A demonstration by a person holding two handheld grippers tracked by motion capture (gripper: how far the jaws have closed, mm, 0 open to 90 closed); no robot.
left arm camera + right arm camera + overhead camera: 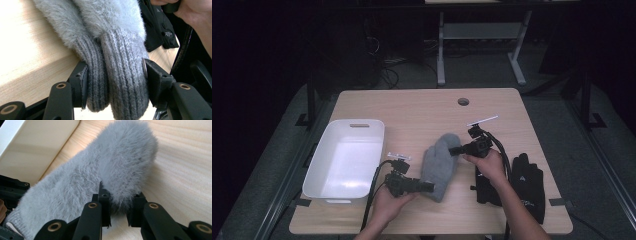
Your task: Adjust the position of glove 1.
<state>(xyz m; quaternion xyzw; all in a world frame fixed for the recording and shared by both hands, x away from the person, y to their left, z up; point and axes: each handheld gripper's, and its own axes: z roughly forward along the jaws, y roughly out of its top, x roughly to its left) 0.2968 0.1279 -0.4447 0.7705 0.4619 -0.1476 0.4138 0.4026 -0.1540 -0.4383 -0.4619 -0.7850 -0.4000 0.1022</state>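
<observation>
Grey mittens: a fluffy grey pair (pixel 439 165) lay stacked near the middle of the tabletop (pixel 422 107), between the white bin and the black gloves, ribbed cuffs toward the person and furry tips pointing away.
Left tongs: the left tongs (pixel 430 187) came in level from the left and were clamped on the two ribbed cuffs (pixel 117 85); in the left gripper view both pads pressed against the knit, one on each side, with the cuffs filling the gap.
Right tongs: the right tongs (pixel 453 150) reached in from the right and pinched the furry tip of the upper mitten (pixel 127 167); in the right gripper view the fur bulged up out of the narrow gap between the pads.
Hands: the left hand (pixel 388 199) and the right hand (pixel 488 165) each gripped their tool just off the mittens' edges.
White bin: a white plastic bin (pixel 319 167) sat at the left of the tabletop, apart from the mittens.
Black gloves: a black pair (pixel 527 185) lay at the right of the tabletop, just beside the right forearm.
</observation>
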